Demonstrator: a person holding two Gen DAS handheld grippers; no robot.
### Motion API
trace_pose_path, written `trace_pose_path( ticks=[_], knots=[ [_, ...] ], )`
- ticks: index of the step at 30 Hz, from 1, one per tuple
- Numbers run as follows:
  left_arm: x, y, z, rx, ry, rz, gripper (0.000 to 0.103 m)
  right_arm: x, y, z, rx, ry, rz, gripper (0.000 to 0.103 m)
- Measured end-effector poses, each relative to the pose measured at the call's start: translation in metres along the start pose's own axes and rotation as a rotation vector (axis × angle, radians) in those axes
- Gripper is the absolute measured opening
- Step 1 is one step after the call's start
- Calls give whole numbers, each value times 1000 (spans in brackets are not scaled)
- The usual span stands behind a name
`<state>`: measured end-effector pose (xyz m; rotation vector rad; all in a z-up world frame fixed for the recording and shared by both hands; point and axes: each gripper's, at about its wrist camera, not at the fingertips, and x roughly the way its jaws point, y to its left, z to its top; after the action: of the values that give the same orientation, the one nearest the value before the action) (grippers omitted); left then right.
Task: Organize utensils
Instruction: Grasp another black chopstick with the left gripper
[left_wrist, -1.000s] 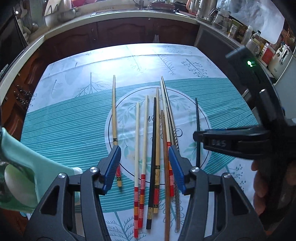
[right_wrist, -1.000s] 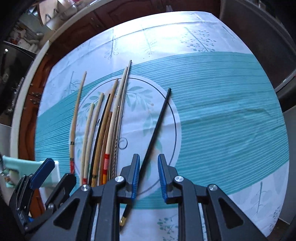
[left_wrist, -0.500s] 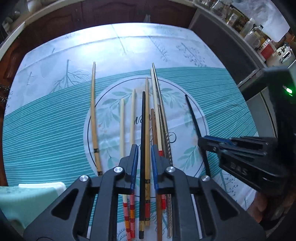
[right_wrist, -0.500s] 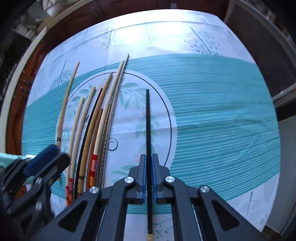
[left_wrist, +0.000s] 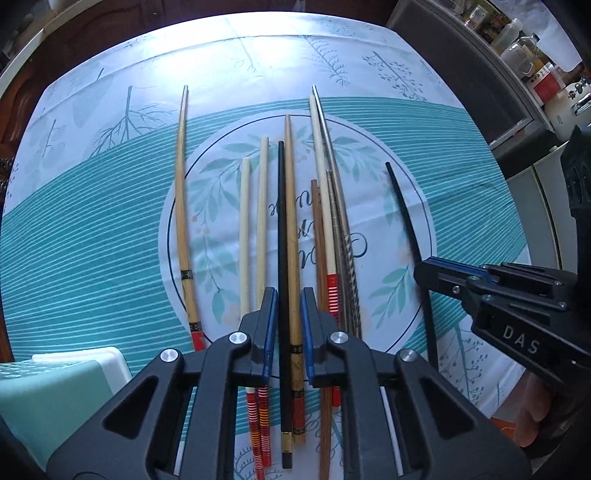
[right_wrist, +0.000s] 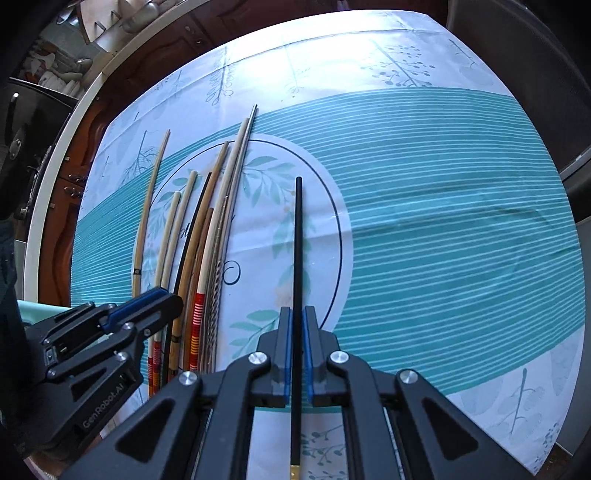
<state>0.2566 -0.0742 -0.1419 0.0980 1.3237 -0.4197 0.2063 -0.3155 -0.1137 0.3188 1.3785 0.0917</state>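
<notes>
The teal-striped tablecloth (right_wrist: 443, 229) lies bare right of the lone black chopstick (right_wrist: 298, 236), giving open passage there. Left of that chopstick, a tight row of wooden, metal and red-banded chopsticks (left_wrist: 321, 221) crowds the cloth, with a pale green plastic container (left_wrist: 55, 398) beyond it at the near-left corner.

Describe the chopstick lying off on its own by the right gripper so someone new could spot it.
On the teal-striped tablecloth, find the round leafy emblem at its centre. A bundle of chopsticks crowds the emblem's left half; the lone black chopstick lies apart to their right, clamped between the right gripper jaws. It is all black with a small gold tip at its near end.
</notes>
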Motion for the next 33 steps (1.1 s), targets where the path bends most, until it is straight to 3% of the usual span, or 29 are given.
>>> trace_pose_path(
  ticks=[7, 19, 27, 33],
  knots=[
    [-11, 24, -7, -63, -2, -59, 10, 1, -1, -3, -7, 4, 25, 5],
    [-9, 15, -10, -17, 35, -7, 10, 1, -1, -6, -13, 0, 34, 5],
    [-4, -13, 3, 59, 56, 105, 10, 1, 2, -6, -22, 13, 27, 5],
    [-1, -13, 14, 25, 63, 83, 3, 2, 1, -3, -22, 37, 39, 5]
  ],
)
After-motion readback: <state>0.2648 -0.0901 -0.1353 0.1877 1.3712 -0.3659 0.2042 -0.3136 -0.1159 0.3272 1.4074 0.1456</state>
